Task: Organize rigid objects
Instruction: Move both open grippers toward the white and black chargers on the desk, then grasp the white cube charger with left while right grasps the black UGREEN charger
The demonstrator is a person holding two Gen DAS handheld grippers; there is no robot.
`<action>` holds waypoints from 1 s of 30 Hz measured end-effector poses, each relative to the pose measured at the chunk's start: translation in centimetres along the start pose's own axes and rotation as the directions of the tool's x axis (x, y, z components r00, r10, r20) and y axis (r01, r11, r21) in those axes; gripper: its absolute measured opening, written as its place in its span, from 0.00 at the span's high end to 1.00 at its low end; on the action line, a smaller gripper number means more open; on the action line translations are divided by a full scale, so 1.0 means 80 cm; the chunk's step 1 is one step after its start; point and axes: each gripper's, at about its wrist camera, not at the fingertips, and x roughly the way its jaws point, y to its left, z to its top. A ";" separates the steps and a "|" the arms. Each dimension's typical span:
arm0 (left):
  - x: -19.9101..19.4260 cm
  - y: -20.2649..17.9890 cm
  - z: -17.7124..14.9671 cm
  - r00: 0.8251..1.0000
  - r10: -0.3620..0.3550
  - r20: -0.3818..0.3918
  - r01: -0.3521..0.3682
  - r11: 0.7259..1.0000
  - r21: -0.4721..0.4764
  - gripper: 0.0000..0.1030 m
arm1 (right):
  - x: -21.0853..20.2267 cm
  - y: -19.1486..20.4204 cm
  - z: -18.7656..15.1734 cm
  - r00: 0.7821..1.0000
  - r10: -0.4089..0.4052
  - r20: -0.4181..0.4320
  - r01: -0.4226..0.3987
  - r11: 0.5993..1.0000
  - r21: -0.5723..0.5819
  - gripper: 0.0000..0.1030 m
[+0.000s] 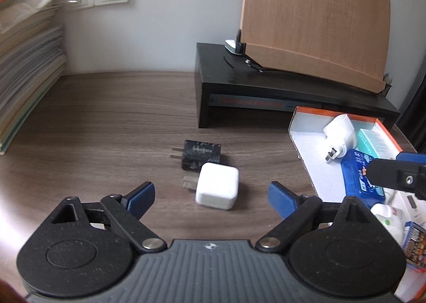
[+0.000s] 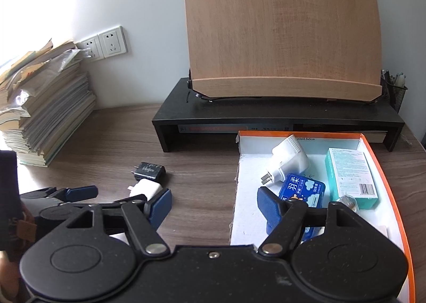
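Note:
A white cube charger lies on the wooden desk, touching a black charger just behind it. My left gripper is open, its blue fingertips either side of the white charger, not touching it. Both chargers show in the right wrist view: white, black. My right gripper is open and empty over the left edge of the orange-rimmed box. The box holds a white plug adapter, a blue pack and a teal carton.
A black monitor riser with a wooden book stand stands at the back. A tall pile of books and papers sits at the left. Wall sockets are behind it. A mesh pen holder is at far right.

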 end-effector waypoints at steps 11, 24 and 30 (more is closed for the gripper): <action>0.063 -0.008 -0.005 0.999 -0.027 -0.020 0.028 0.997 0.075 0.21 | 0.055 -0.009 0.021 0.998 0.036 -0.046 -0.037 0.999 -0.023 0.18; 0.029 0.024 -0.013 0.999 -0.005 0.034 0.006 0.999 -0.048 0.41 | 0.104 0.036 0.033 0.981 0.156 -0.115 -0.172 0.974 -0.146 0.18; -0.005 0.055 -0.016 0.997 0.050 0.063 -0.041 0.989 -0.139 0.63 | 0.143 0.074 0.037 0.953 0.248 -0.171 -0.285 0.926 -0.247 0.18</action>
